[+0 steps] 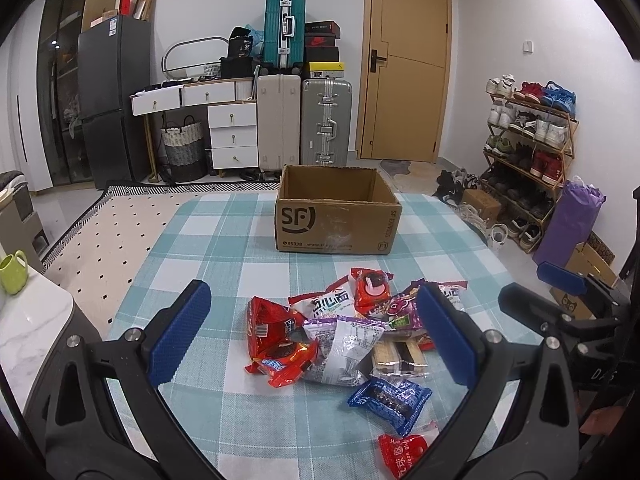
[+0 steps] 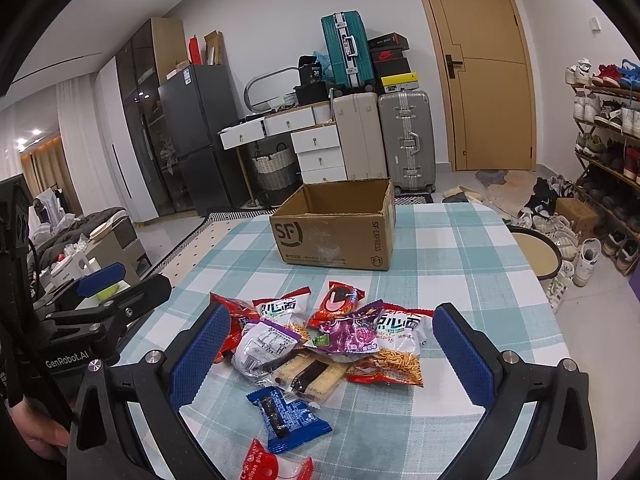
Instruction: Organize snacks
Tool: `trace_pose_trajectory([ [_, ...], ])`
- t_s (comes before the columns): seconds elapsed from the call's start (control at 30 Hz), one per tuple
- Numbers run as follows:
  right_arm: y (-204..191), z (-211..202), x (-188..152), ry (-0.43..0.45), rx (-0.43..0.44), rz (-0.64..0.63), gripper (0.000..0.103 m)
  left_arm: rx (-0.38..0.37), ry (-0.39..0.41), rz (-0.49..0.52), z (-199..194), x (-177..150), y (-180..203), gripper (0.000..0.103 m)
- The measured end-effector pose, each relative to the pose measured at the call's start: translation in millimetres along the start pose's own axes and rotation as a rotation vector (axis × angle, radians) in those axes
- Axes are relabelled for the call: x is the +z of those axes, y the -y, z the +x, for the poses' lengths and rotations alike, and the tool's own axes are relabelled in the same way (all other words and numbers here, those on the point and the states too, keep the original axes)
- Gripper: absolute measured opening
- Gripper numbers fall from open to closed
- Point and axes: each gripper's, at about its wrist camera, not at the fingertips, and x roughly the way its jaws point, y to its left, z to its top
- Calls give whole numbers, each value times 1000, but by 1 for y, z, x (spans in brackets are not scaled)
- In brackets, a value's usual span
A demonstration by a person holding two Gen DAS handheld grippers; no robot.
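Observation:
A heap of snack packets (image 1: 352, 332) (image 2: 320, 340) lies on the teal checked tablecloth. It includes a blue wafer pack (image 1: 390, 398) (image 2: 286, 418), red cookie packs (image 1: 276, 344), a purple pack (image 2: 352, 332) and noodle-snack bags (image 2: 400, 344). Behind the heap stands an open, empty cardboard SF box (image 1: 336, 216) (image 2: 336, 228). My left gripper (image 1: 312, 332) hovers open above the near side of the heap, holding nothing. My right gripper (image 2: 332, 352) is open too, fingers either side of the heap, empty. Each gripper also shows at the edge of the other's view.
The table's cloth (image 1: 208, 240) ends near a white marble counter with a green mug (image 1: 14, 266) on the left. A round stool (image 2: 536, 252) stands off the right edge. Suitcases (image 1: 304, 124), drawers and a shoe rack (image 1: 528, 148) line the room behind.

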Motion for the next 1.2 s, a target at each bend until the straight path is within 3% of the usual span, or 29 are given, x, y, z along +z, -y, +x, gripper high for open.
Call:
trace_pose_trajectory([
  [1.2, -3, 0, -1, -11, 22, -8, 103, -1, -26, 11, 8, -5, 1, 103],
])
